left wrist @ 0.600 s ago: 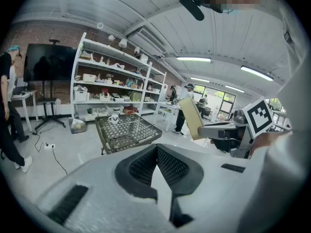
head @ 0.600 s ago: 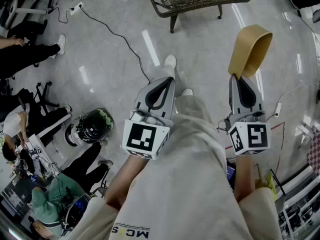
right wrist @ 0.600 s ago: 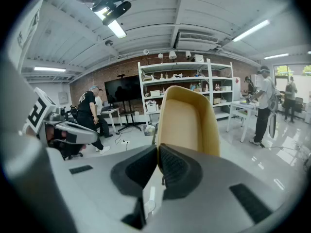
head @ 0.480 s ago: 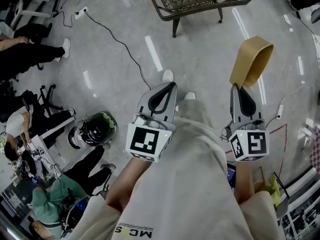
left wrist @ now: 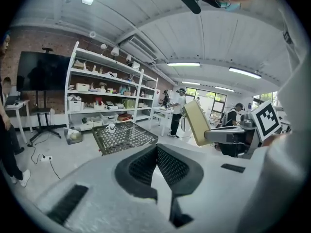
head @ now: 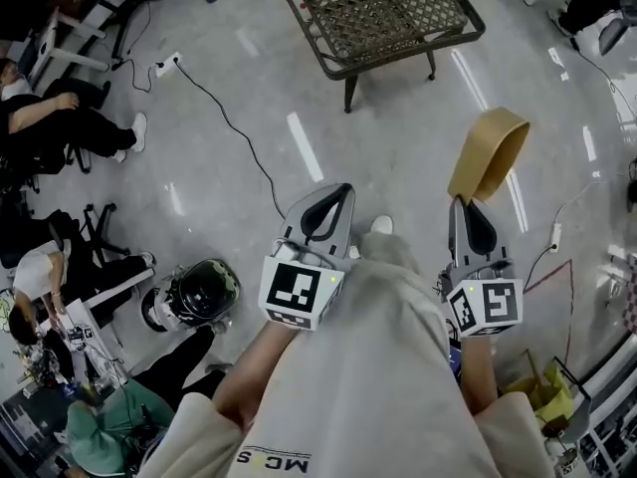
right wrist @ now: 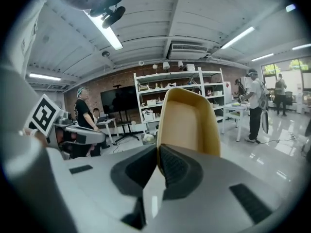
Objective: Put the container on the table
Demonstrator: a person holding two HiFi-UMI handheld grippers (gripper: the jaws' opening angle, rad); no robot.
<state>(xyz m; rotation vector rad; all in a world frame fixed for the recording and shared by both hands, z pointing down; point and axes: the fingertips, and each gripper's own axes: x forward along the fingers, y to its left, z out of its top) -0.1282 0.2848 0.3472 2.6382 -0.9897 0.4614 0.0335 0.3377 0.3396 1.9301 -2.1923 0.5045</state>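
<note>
- The floor (head: 219, 167) under both tools is glossy pale grey stone, and the ceiling strip lights show on it as streaks.
- The table (head: 370, 10) stands ahead of my tools, well apart from both and nearer the line of the left one. It has a dark frame, a lattice top of open woven mesh and short curved legs.
- The container (head: 488, 152) is an oblong tan tray with a smooth matt surface, rounded corners and a raised wall all round. It hangs in the air off the tip of my right tool, well short of the table. Its long axis runs straight out ahead along the line of that tool, rising away from the tip. From the right gripper view I look into the hollow side of it.
- My right gripper (head: 460, 202) is clamped on the near short end of the tray. Its ribbed black pads pinch the thin wall.
- My left gripper (head: 343, 189) is level with it on the other side. Its jaws are pressed together with nothing between them.
- A small white mug (left wrist: 111, 128) sits on the mesh top.
</note>
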